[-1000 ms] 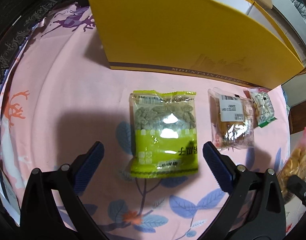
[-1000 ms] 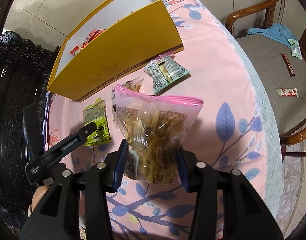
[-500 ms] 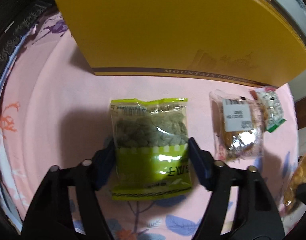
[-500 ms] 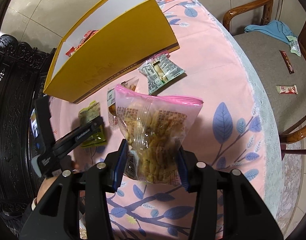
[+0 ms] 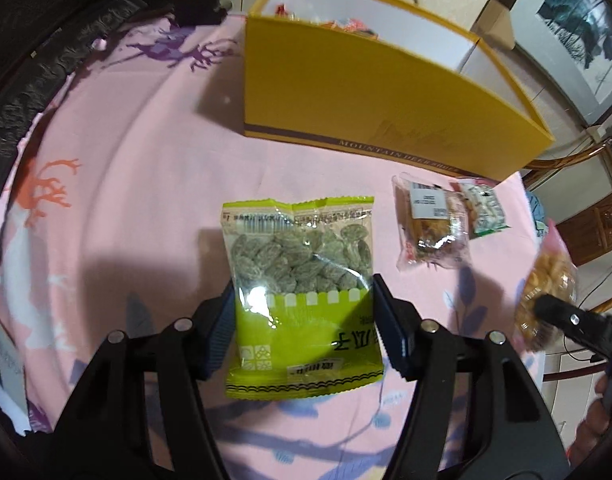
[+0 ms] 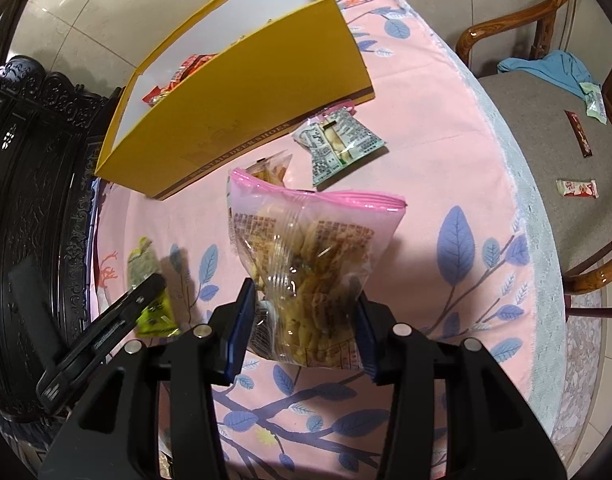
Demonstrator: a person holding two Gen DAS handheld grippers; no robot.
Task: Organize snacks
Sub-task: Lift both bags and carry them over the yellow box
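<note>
My left gripper [image 5: 304,312] is shut on a green packet of seeds [image 5: 302,276] and holds it above the pink tablecloth; it also shows in the right wrist view [image 6: 148,280]. My right gripper [image 6: 304,320] is shut on a pink-topped clear bag of crisps [image 6: 306,256], held above the table; that bag also shows in the left wrist view [image 5: 545,280]. The open yellow box [image 5: 369,96] stands at the back, with red-wrapped snacks inside [image 6: 178,80].
A clear pastry packet [image 5: 429,224] and a green-white packet [image 6: 337,140] lie on the tablecloth [image 5: 126,184] in front of the box. A wooden chair [image 6: 545,128] with small wrappers stands to the right. Dark carved furniture [image 6: 30,168] is on the left.
My left gripper closed on the green seed packet and lifted it off the table, pulling back from the box. My right gripper kept holding the crisp bag, raised slightly.
</note>
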